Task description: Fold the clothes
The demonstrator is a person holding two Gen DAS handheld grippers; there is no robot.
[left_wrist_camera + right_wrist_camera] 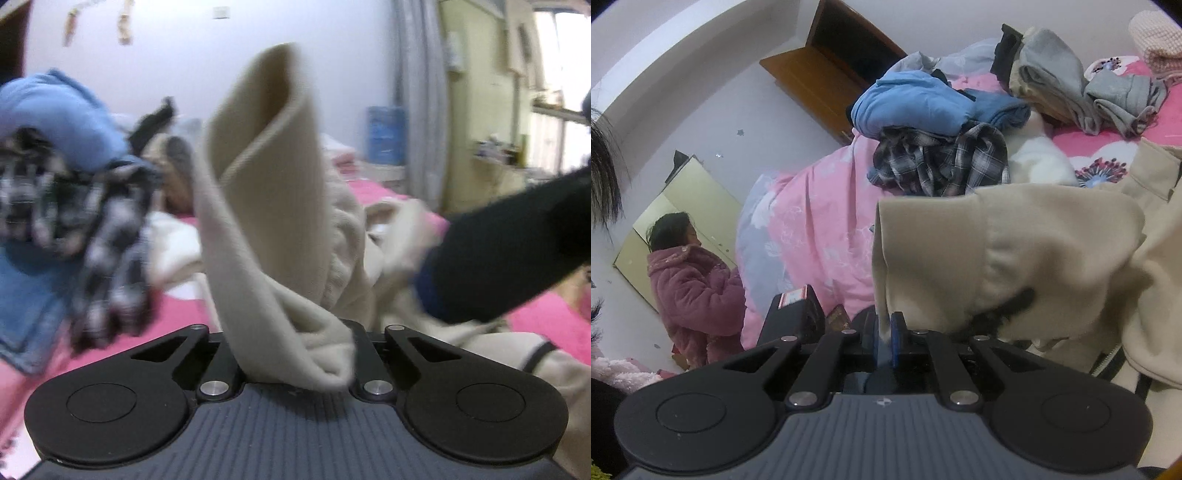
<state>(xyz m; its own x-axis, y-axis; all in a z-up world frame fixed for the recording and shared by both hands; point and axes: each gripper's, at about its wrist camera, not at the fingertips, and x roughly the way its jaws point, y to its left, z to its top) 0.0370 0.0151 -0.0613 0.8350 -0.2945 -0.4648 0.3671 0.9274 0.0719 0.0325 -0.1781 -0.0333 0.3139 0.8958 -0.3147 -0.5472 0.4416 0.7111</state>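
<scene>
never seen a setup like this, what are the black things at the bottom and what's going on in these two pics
Each picture comes from a camera mounted on a handheld gripper, looking forward along its jaws; a person holds one per hand. The left gripper is shut on a fold of a beige garment. The right gripper pinches the same beige garment's cuff edge. Behind lies a bed with a pink cover, carrying a blue garment, a plaid shirt and grey clothes. It looks like folding is under way.
</scene>
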